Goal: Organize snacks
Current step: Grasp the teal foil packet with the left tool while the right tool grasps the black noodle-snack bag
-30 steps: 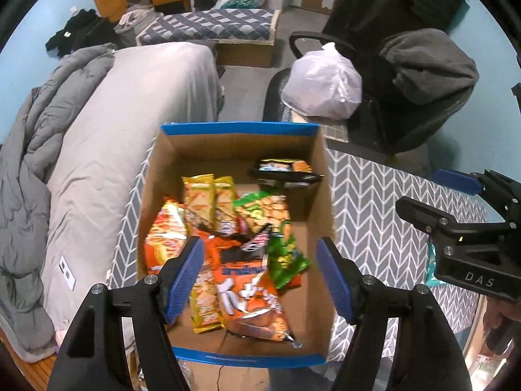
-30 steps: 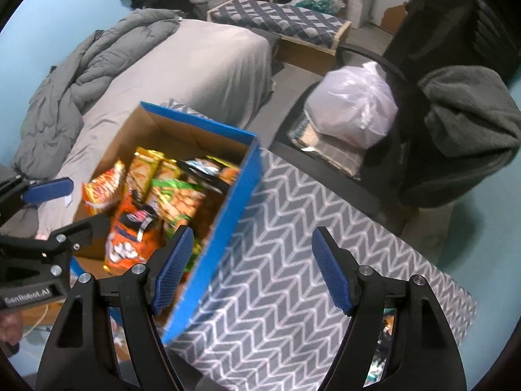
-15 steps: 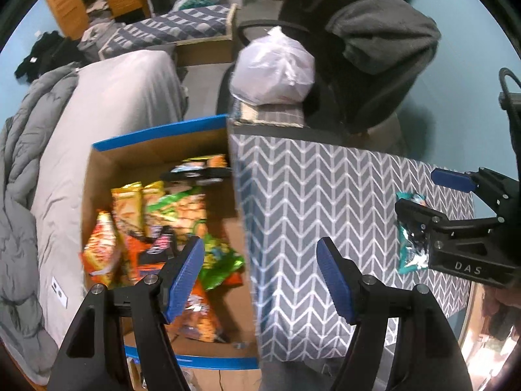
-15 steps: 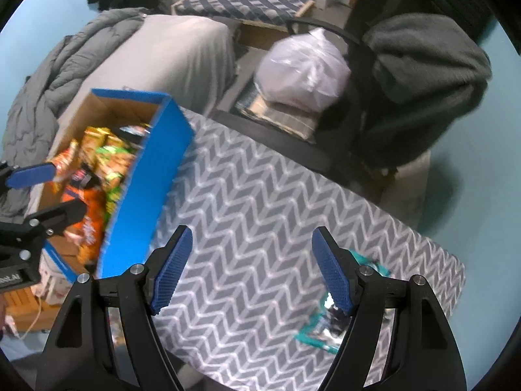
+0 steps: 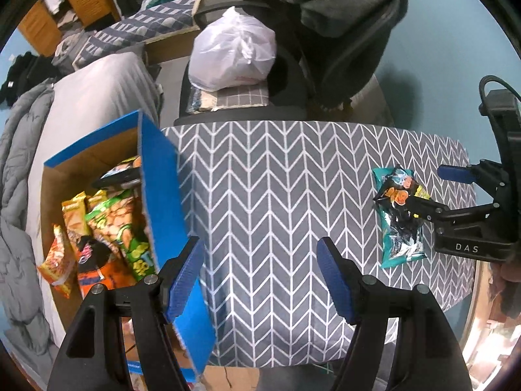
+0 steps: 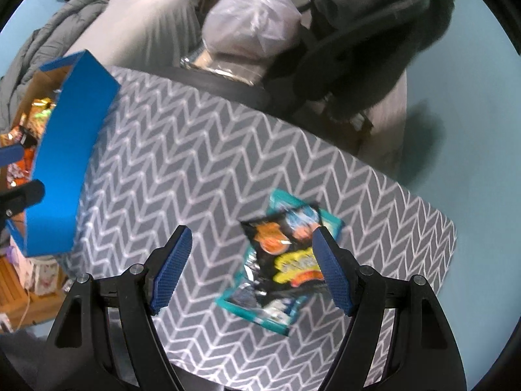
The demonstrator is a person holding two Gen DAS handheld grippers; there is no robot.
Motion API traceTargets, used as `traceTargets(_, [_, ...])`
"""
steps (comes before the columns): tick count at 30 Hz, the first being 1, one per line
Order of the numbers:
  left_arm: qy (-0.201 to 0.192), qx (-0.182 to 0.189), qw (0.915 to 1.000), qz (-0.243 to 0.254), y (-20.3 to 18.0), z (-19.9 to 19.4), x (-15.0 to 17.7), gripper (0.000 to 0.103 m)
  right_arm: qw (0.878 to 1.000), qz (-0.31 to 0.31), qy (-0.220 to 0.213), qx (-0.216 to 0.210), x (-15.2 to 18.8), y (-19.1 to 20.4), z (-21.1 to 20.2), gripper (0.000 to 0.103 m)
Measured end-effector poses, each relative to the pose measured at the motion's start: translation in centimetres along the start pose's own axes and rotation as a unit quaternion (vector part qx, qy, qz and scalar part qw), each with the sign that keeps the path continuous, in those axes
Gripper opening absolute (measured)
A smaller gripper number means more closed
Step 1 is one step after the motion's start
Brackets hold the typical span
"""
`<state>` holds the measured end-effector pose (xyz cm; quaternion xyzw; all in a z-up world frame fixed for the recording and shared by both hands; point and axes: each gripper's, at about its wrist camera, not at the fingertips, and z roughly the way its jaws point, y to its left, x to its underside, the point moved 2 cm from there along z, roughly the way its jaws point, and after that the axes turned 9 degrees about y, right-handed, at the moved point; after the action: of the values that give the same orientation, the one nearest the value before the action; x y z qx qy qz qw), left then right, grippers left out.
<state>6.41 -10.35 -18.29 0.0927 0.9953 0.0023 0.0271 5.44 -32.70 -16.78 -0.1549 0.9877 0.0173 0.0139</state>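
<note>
Messy bedroom, chevron tabletop [image 5: 260, 195]. Both tools swung off snack box [image 5: 159, 202] toward teal packet [image 6: 280, 270], now between right tool [image 6: 250, 270] fingers, not gripped. Left tool [image 5: 260, 273] released, idle. Pickup next, probably.

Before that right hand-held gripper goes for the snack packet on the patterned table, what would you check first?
1. Right hand-held gripper open: ok, jaws wide apart.
2. Teal snack packet between the fingers: not ok, it lies off to the right finger's side.
3. Packet lying flat on the table: ok.
4. Number of packets there: cannot tell, a black one seems to overlap the teal; the view is blurred.
5. Box has room: ok, cardboard shows.
6. Left hand-held gripper out of the way: ok, open, empty.
</note>
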Motion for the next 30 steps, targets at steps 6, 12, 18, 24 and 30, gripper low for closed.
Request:
traceTargets(6, [0.015,-0.006,0.9996,0.023,-2.9,2.3,-0.5,0.073,0.999,0.011,0.035,-0.008,1.1,-2.7,3.0,0.076])
traceTargets(12, [0.031,-0.013,0.9988,0.035,-5.2,4.7,-0.5,0.073,0.998,0.025,0.061,-0.024,1.5,-4.2,5.9,0.077])
traceTargets(18, [0.046,-0.016,0.9983,0.033,-6.4,6.1,-0.3,0.073,0.997,0.012,0.066,-0.025,1.4,-4.2,7.4,0.077])
traceTargets(24, [0.054,-0.011,0.9980,0.030,-7.1,6.5,-0.7,0.073,0.998,-0.007,0.065,-0.012,1.3,-3.8,8.4,0.076])
traceTargets(30, [0.048,-0.009,0.9981,0.038,-7.9,6.0,-1.2,0.073,0.998,-0.001,0.055,-0.021,1.6,-4.0,8.3,0.065])
